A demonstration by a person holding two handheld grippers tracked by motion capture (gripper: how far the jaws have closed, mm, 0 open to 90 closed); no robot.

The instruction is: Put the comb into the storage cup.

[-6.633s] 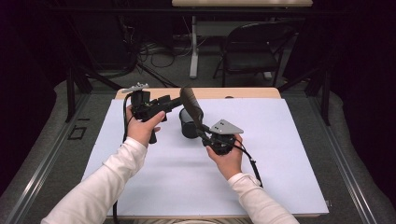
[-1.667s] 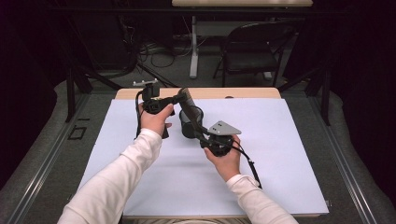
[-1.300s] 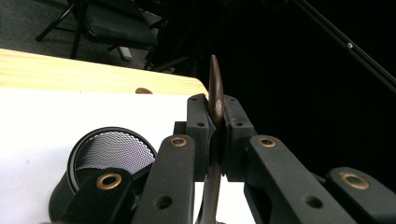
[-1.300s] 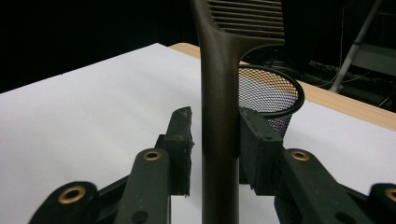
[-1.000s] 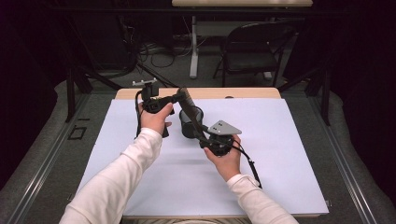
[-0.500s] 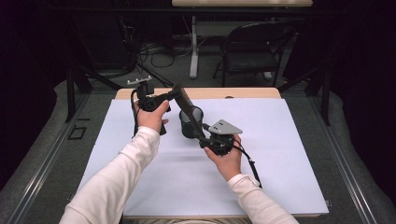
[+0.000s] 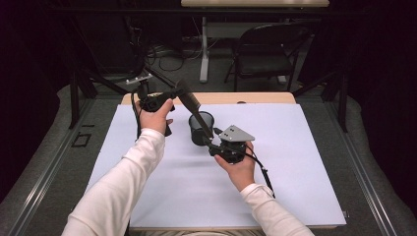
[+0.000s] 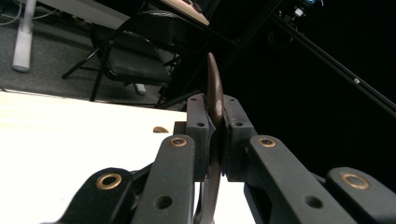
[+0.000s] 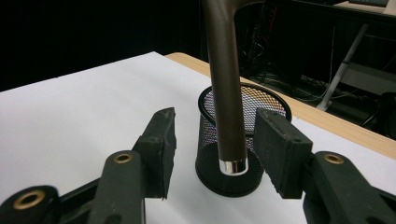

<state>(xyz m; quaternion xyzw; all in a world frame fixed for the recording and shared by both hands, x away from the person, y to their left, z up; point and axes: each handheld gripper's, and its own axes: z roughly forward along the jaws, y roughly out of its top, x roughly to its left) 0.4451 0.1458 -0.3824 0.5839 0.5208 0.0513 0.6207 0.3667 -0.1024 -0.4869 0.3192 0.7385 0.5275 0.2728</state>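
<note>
The left gripper (image 8: 215,140) pinches the flat brown spatula (image 9: 226,93) blade; its smooth round handle hangs between the right gripper's (image 9: 212,149) jaws, just opened and spread, before the black mesh cup (image 7: 201,129) at desk (image 7: 295,162) centre.

I see a dark brown utensil (image 9: 226,93), matte, w/ a shiny silver cap at its handle end. The mesh cup (image 9: 233,154) is black wire, fine grid pattern, pale sheet showing thru the holes. My left gripper (image 8: 215,135) is black w/ brass-coloured rivets; same on the right gripper (image 9: 212,149), whose fingers (image 9: 278,149) are matte black. Grey three-cornered plate on the right one in the high view. Tabletop (image 7: 305,147) is covered in a pale lavender-white sheet, light wood edge at the far side. Sleeves (image 7: 123,191) are white. Chair (image 7: 268,54) behind is black.
</note>
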